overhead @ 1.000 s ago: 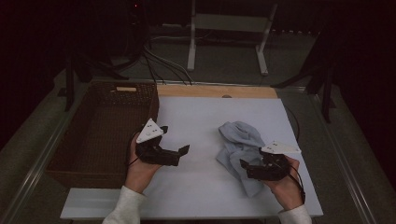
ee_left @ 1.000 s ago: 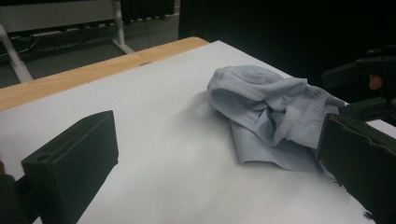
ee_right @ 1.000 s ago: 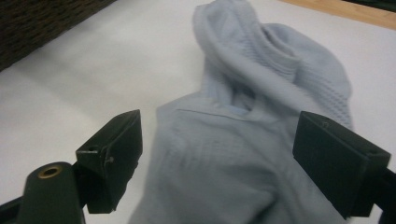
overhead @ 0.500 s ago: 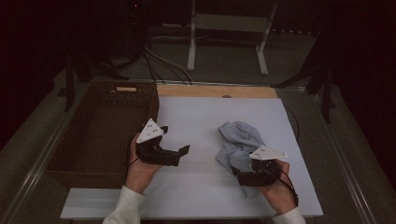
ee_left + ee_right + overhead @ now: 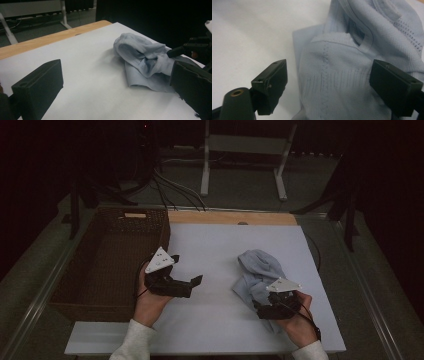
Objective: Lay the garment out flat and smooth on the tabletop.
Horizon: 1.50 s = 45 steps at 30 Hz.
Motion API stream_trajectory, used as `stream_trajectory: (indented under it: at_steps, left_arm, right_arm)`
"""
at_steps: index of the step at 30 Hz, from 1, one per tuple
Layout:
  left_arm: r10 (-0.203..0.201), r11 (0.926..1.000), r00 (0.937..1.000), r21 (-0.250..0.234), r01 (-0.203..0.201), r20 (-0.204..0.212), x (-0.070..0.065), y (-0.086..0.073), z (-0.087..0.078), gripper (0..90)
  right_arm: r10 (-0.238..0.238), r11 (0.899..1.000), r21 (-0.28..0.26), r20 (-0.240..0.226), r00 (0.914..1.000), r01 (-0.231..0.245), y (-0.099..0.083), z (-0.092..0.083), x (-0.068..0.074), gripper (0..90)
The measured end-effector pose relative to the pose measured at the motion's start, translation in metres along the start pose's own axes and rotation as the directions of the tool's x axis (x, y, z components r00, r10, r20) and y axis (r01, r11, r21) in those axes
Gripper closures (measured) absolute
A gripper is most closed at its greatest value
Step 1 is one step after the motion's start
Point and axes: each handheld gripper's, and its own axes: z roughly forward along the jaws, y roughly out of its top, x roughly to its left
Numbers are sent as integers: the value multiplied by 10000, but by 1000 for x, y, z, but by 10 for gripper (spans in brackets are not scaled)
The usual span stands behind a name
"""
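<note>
Pale blue knit garment (image 5: pixel 259 275) crumpled in a heap on the right half of the white counter (image 5: pixel 220 245), well short of the far wooden edge strip (image 5: pixel 232 217); right claw (image 5: pixel 328 82) low over the near end of the cloth, jaws spread wide, ribbed fabric lying between them but no pad pressing on it, seam and a folded collar-like band just ahead; same claw seen from above at the garment's near edge (image 5: pixel 262 309), grey three-cornered plate on top, hand (image 5: pixel 300 320) wrapped around it; left claw (image 5: pixel 192 285) held over bare counter left of centre, jaws spread with nothing between, pointed across toward the garment, well apart from it; in the left gripper view the garment (image 5: pixel 145 62) lying beyond an open stretch of white surface, right claw's black tip touching its far side; dark wicker basket (image 5: pixel 107 290) standing against the counter's left edge, just beside the left hand (image 5: pixel 150 302); nothing lying between either claw and the cloth; metal stand legs (image 5: pixel 242 165) and cables (image 5: pixel 170 185) on the floor beyond the counter, surroundings dark.
</note>
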Motion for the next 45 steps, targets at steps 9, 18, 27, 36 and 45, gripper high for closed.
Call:
stream_trajectory:
  at_steps: [9, 18, 27, 36, 45]
  left_arm:
    - [8, 10000, 10000, 1, -8, -2, -1, 0, 1, 0]
    - [14, 10000, 10000, -6, -14, 9, -1, 0, 1, 0]
    - [29, 10000, 10000, 21, -29, 20, -1, 0, 2, 0]
    - [21, 10000, 10000, 18, -21, 14, -1, 0, 1, 0]
    - [-4, 10000, 10000, -6, 4, 12, 0, 0, 0, 0]
  right_arm:
    - [84, 9999, 63, 544, 9985, -88, -5, -4, -14, 318]
    - [708, 9970, -372, 873, 9937, -678, -9, -15, -33, 626]
    - [1829, 9817, -768, 1206, 9757, -1745, -15, -27, -56, 749]
    - [2260, 9726, -894, 1430, 9636, -2148, -19, -32, -69, 762]
    - [2800, 9586, -1034, 1763, 9437, -2652, -25, -37, -81, 753]
